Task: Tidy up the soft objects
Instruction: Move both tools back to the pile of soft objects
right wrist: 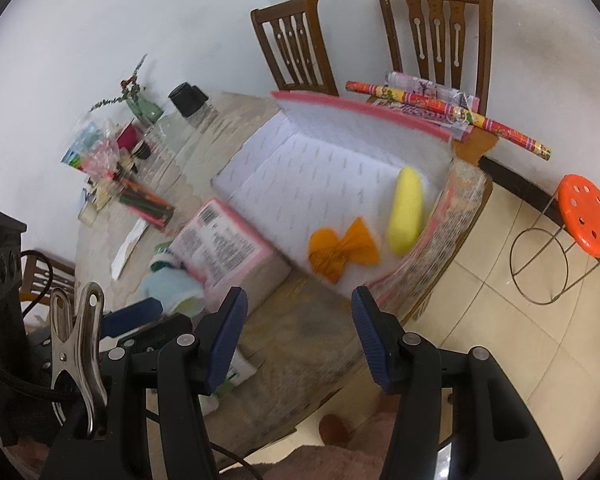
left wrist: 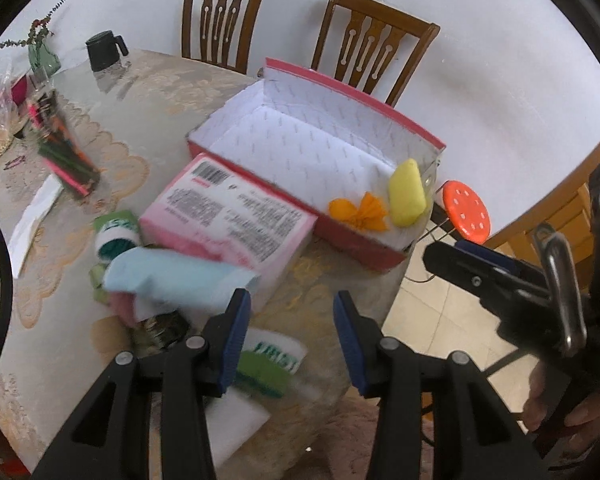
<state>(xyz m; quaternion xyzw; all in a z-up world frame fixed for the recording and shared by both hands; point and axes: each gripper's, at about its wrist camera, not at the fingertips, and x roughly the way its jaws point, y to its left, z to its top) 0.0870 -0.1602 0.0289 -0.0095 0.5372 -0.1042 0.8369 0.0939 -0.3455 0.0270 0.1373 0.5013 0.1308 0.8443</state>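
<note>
2 soft things, a yellow sponge (left wrist: 407,192) and an orange bow (left wrist: 358,211), already lie in the near end of the pink box (left wrist: 356,248), so the next pick looks due. The left claw (left wrist: 292,338) hangs open and empty just beside the blue cloth (left wrist: 180,278) on the surface (left wrist: 140,92). The right claw (right wrist: 298,336) is open and empty too, near the box, and the next move calls for a close on that cloth.

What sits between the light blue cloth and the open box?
The pink packet lies between the light blue cloth and the open box, resting against the box's near wall; the left wrist view shows it best.
</note>
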